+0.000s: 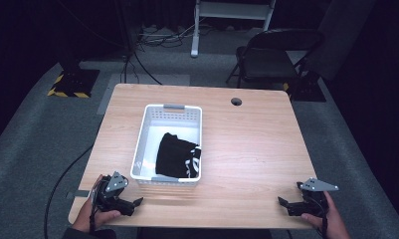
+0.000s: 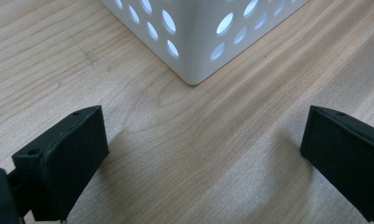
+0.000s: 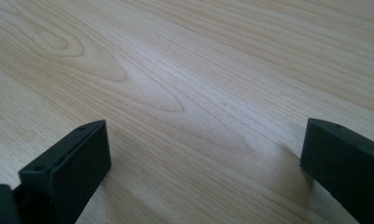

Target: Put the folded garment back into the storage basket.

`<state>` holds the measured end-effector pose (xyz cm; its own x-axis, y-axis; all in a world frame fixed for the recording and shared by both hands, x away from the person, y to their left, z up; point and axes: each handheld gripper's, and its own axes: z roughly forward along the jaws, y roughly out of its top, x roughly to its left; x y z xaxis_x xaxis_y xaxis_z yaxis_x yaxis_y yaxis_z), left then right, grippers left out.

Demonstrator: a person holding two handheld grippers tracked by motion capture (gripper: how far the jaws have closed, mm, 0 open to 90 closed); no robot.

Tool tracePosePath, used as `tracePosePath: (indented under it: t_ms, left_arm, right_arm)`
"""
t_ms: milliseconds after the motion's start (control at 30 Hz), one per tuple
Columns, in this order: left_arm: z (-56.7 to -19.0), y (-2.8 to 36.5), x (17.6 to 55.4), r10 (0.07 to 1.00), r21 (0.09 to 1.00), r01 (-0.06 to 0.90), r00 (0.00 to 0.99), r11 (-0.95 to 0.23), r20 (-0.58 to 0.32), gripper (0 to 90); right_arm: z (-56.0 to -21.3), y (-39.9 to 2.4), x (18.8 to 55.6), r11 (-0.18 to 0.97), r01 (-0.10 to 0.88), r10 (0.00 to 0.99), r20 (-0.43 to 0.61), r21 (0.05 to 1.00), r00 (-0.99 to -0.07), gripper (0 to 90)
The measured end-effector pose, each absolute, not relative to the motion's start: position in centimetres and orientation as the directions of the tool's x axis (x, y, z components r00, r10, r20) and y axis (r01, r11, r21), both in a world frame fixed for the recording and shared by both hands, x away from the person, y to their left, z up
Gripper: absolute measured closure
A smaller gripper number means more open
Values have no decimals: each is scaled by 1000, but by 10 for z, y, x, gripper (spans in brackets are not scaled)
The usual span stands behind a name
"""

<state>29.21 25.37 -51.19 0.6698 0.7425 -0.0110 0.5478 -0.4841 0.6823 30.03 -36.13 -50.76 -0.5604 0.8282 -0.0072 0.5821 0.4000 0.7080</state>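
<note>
No readable text; white marks on black garment (image 1: 176, 156) illegible.

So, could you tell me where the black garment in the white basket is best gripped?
Probably the black garment at its raised upper fold, from straight above: the white basket walls block any side approach, and the cloth lies bunched against the right wall.

Beyond the wooden table (image 1: 256, 149): black folding chair (image 1: 266, 57), white metal stand (image 1: 232, 15), tangled cables (image 1: 159, 37) on grey carpet, yellow-and-black striped base plate (image 1: 72, 83) far left.
</note>
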Motion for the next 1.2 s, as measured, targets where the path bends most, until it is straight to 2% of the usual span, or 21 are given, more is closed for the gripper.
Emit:
tracePosePath:
  t_ms: [1200]
  left_arm:
    - [-512, 254, 292, 741, 683, 546, 672, -485, -11, 7]
  right_arm:
    - [-508, -363, 302, 398, 585, 831, -7, 706, -557, 7]
